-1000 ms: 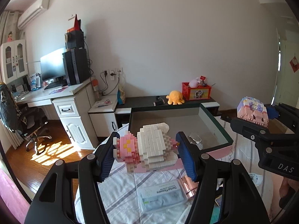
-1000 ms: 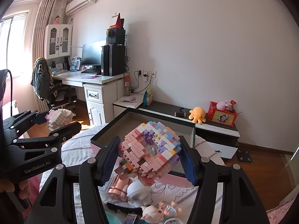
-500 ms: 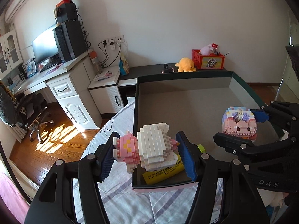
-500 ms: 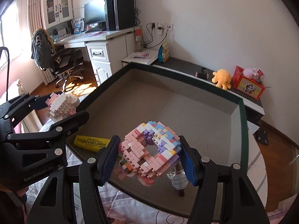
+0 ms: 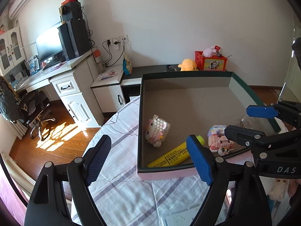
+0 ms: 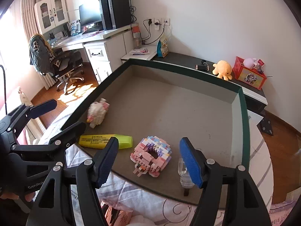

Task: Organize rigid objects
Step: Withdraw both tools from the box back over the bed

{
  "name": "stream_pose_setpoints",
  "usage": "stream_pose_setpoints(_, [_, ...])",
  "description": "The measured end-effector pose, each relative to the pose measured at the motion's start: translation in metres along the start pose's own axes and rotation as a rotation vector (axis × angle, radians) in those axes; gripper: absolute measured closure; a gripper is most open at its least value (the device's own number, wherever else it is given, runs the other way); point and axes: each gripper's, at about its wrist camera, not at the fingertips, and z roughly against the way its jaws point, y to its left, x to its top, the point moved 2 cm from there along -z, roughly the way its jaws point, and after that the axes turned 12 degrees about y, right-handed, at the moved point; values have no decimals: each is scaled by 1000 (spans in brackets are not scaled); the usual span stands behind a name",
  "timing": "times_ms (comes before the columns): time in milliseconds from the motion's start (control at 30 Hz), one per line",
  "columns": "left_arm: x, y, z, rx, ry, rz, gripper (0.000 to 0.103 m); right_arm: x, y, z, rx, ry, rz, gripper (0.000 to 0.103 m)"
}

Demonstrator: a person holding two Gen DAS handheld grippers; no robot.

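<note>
A white and pink brick figure [image 5: 157, 130] lies on the floor of the green-rimmed box [image 5: 186, 73], near its left wall; it also shows in the right wrist view [image 6: 97, 112]. A pink and purple brick ring [image 6: 151, 156] lies near the box's front edge, partly hidden by the right gripper's finger in the left wrist view [image 5: 219, 139]. My left gripper [image 5: 150, 158] is open and empty above the box's front left corner. My right gripper [image 6: 148, 162] is open and empty, just above the ring.
A yellow highlighter [image 5: 175, 155] lies in the box by its front wall, also in the right wrist view [image 6: 105, 141]. A small clear bottle [image 6: 185, 177] lies at the front right. The box [image 6: 242, 113] sits on a striped bedsheet [image 5: 122, 186]. A desk [image 5: 69, 79] stands beyond.
Both grippers have opened and let go of their brick figures, which now lie on the box floor. Both grippers stay over the box's front edge.
</note>
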Motion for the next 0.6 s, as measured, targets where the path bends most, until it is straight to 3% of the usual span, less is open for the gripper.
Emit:
stream_pose_setpoints(167, [-25, 6, 70, 20, -136, 42, 0, -34, 23, 77, -45, -177, -8, 20])
stream_pose_setpoints(300, [-53, 3, 131, 1, -244, 64, 0, -71, 46, 133, -89, -311, -9, 12])
stream_pose_setpoints(367, [-68, -1, 158, 11, -287, 69, 0, -93, 58, 157, -117, -369, -8, 1])
stream_pose_setpoints(600, [-122, -11, 230, 9, -388, 99, 0, -156, 83, 216, -196, -508, -46, 0])
